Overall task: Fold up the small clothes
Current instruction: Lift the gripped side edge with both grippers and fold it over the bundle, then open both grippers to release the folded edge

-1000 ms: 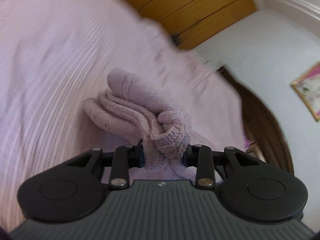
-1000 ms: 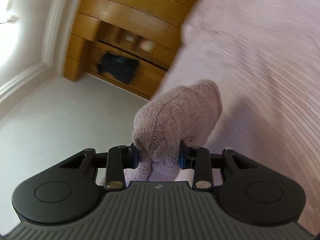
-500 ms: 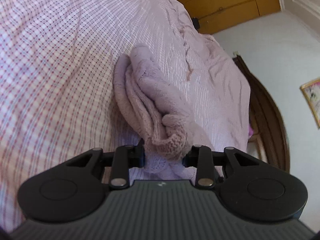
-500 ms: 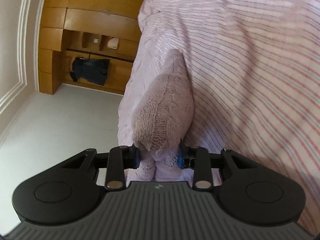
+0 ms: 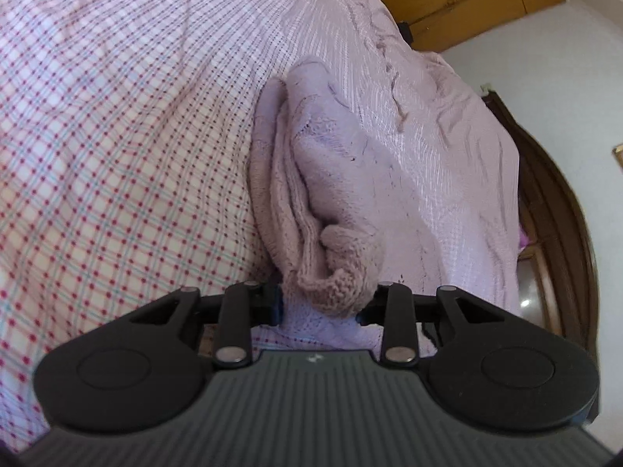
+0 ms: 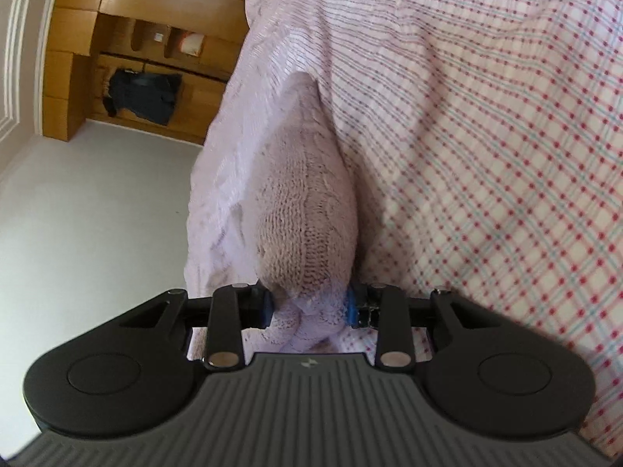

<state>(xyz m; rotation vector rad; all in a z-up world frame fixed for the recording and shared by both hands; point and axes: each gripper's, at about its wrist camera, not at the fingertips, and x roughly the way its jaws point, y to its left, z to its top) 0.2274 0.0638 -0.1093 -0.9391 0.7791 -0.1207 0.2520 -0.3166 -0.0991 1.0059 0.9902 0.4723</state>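
A pale lilac knitted garment [image 5: 311,163] lies bunched in a long fold on the checked bedsheet [image 5: 117,155]. My left gripper [image 5: 318,305] is shut on one end of it, with knit fabric bulging up between the pads. In the right wrist view the same knitted garment [image 6: 303,210] rises as a rounded hump from the jaws, and my right gripper [image 6: 308,307] is shut on its other end. The fabric hides most of both pairs of pads.
The bedsheet [image 6: 486,155] with red and teal checks covers the bed. A dark wooden headboard [image 5: 557,233] curves at the right. A wooden wardrobe [image 6: 128,58] with a dark garment [image 6: 142,95] hanging in it stands beyond the bed's edge, above pale floor [image 6: 97,202].
Both grippers have come down toward the bed with the garment held between them. The garment, lifted and crumpled a second ago, now lies stretched longer along the sheet.
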